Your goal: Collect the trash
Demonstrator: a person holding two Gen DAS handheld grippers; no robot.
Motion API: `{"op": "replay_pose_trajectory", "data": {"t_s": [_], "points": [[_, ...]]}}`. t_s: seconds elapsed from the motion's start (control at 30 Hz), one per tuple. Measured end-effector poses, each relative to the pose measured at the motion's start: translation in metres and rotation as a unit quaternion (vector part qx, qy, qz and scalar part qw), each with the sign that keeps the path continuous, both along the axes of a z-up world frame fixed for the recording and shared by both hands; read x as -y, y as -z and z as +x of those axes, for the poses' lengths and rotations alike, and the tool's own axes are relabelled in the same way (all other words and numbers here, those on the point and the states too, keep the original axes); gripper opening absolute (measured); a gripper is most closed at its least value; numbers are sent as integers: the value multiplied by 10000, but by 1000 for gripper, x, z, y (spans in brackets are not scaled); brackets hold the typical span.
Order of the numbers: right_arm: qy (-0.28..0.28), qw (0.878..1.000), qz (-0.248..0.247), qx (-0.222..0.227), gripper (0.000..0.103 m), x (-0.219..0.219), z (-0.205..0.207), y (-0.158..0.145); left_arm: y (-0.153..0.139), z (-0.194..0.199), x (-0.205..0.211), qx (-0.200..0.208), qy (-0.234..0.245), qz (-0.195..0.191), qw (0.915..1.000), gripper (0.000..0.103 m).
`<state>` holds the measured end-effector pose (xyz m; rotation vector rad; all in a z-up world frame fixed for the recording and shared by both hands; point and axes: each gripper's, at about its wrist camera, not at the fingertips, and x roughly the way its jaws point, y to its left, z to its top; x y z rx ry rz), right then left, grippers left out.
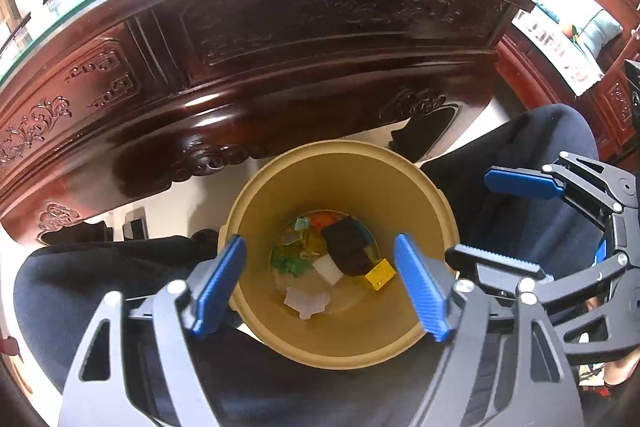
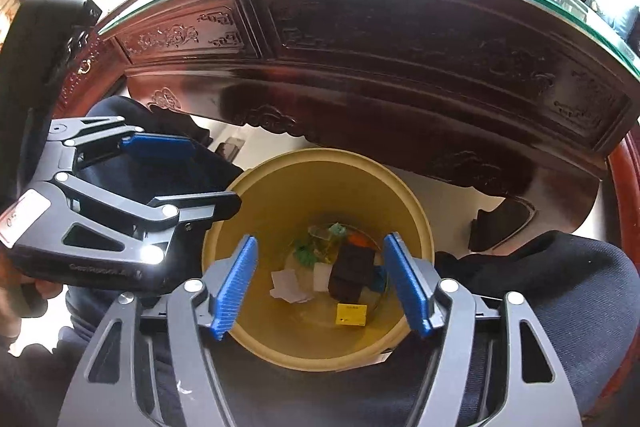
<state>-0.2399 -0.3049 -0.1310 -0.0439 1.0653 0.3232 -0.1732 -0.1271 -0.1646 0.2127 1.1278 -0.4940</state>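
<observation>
Tan plastic formed the trash bin (image 1: 340, 343), which stood on the floor between the person's dark-clothed knees, just before the carved wooden table (image 1: 280, 39). Inside it, on the bottom, lay crumpled white paper (image 1: 306, 301), a yellow packet (image 1: 380, 274), a dark brown wrapper (image 1: 350, 243) and green scraps (image 1: 290, 263). Above the bin's rim hovered the left gripper (image 1: 320, 287) and right gripper (image 2: 320, 283), each with fingers spread wide and empty.

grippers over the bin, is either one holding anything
Nothing is held: the left gripper and right gripper both hang open and empty above the trash bin.
</observation>
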Motion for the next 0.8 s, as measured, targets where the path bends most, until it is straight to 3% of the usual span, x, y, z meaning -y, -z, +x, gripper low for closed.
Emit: {"op": "replay_pose_trajectory", "data": {"t_s": [0.1, 0.4, 0.6, 0.73, 0.8], "points": [[113, 9998, -61, 139, 73, 2, -2, -3, -3, 0, -4, 110, -89, 17, 9999, 84], [494, 9950, -199, 840, 75, 14, -10, -28, -24, -3, -13, 761, -441, 114, 9961, 86], [618, 9862, -83, 1537, 87, 16, -19, -53, -49, -4, -25, 1326, -862, 37, 9874, 89], [590, 9837, -82, 1698, 91, 13, -17, -66, -69, -9, -26, 1604, -905, -43, 9829, 90], [570, 9811, -121, 1847, 92, 10, -18, -74, -81, -12, -27, 1798, -919, -69, 9794, 97]]}}
